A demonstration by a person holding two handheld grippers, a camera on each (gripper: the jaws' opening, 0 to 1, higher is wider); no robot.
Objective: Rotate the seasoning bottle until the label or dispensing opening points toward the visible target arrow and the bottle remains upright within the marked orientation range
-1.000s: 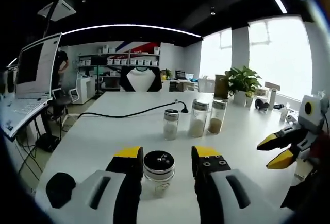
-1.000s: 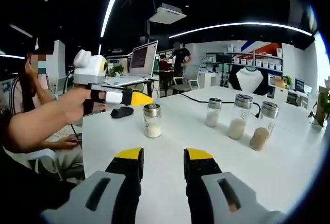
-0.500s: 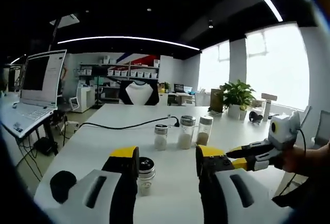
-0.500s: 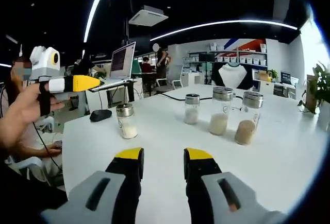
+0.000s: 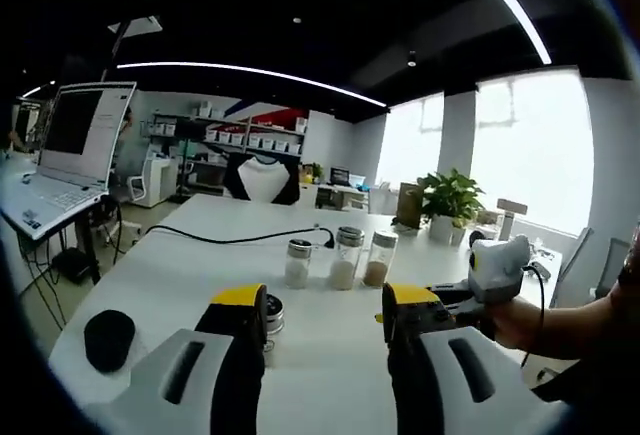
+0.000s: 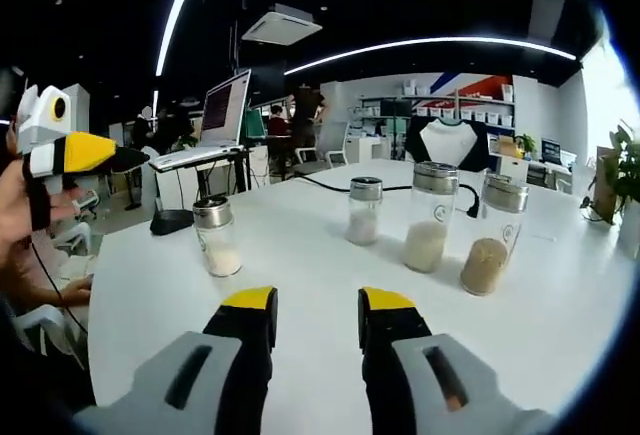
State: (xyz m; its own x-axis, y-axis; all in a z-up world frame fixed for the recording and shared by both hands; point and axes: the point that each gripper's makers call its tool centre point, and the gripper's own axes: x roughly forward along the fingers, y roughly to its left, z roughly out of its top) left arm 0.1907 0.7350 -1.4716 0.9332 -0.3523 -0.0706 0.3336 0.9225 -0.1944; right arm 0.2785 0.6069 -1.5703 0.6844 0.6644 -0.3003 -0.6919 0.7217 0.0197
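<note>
A small seasoning bottle (image 6: 215, 236) with a metal shaker lid and white powder stands upright on the white table (image 6: 300, 265). In the left gripper view this bottle (image 5: 270, 313) peeks out from behind the left jaw, outside the gap. My left gripper (image 5: 325, 305) is open with nothing between its jaws, and it appears again at the far left of the right gripper view (image 6: 75, 151), held by a hand. My right gripper (image 6: 317, 305) is open over bare table, short of the bottles, and reaches in from the right in the left gripper view (image 5: 470, 290).
Three more shaker bottles stand in a row: a short one (image 6: 365, 211), a tall one with pale powder (image 6: 432, 231) and one with brown powder (image 6: 494, 247). A black mouse (image 5: 108, 340), a black cable (image 5: 230, 238), a laptop (image 5: 70, 155) and a potted plant (image 5: 450, 195) are around the table.
The small bottle was between my left jaws and now stands beside the left jaw as the left gripper drew back and up. The right gripper came nearer to the row of bottles.
</note>
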